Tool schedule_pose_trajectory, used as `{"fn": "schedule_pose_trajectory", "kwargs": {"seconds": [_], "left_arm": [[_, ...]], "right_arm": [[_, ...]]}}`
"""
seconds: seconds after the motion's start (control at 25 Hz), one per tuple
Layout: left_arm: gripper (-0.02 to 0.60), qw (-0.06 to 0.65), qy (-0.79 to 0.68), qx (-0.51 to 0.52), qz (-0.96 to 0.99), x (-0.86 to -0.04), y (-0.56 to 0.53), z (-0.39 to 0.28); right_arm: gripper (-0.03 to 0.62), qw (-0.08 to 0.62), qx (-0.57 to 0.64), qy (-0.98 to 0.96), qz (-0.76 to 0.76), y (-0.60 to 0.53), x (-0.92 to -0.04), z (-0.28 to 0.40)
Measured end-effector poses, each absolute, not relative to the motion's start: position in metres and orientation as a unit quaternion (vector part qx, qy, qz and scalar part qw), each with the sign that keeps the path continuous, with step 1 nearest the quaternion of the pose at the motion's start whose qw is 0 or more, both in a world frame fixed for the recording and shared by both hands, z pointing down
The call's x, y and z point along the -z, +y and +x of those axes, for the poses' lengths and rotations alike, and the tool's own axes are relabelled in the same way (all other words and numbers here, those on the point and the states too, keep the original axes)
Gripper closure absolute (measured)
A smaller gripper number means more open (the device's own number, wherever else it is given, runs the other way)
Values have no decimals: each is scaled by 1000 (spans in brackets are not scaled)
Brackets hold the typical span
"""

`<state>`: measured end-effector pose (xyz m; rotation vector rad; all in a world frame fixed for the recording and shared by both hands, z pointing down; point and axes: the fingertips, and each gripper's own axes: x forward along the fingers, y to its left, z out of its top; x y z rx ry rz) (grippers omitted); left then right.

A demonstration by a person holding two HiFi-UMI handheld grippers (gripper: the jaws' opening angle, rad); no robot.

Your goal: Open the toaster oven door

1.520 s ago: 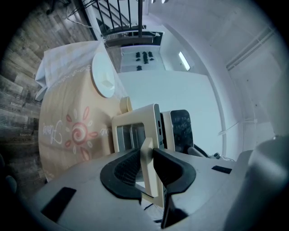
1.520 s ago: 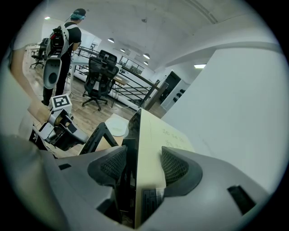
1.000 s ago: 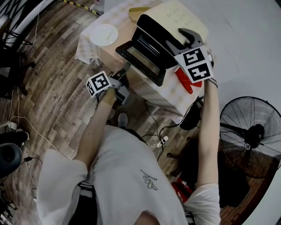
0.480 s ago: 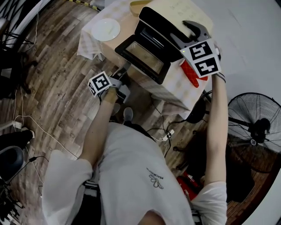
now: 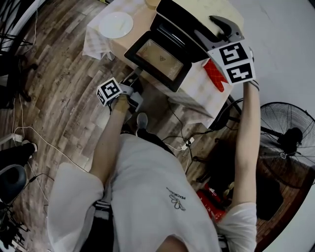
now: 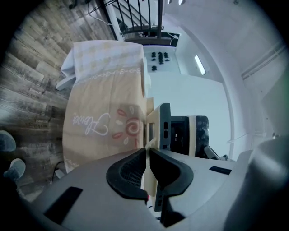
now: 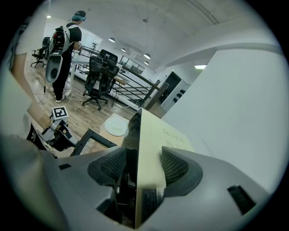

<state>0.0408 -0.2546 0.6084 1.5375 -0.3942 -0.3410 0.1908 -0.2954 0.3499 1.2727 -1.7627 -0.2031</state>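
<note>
Plate (image 5: 116, 24) left of toaster oven (image 5: 179, 29) on table (image 5: 194, 96)

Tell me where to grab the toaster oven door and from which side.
Grab the handle along the door's free front edge, coming level from the oven's front. The door lies open almost flat, so that thin bar juts out toward you with room above and below.

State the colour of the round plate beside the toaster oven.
The round plate is white; head view shows it best.

Black-fronted, cream-topped toaster oven (image 5: 174, 27); white plate (image 5: 115, 24); pale checked tablecloth (image 5: 93, 44); brown wood-plank floor (image 5: 59, 88).
</note>
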Motion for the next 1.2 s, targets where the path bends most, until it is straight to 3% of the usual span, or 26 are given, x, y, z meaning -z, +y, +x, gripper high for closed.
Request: {"fn": "schedule_pose_trajectory", "kwargs": {"seconds": [0.72, 1.2], "left_arm": [[555, 712, -177, 145, 664, -636, -255, 45], [511, 714, -180, 151, 659, -639, -250, 40]], "right_arm": [[367, 461, 81, -718, 516, -297, -351, 195], [366, 461, 81, -715, 520, -296, -356, 199]]}}
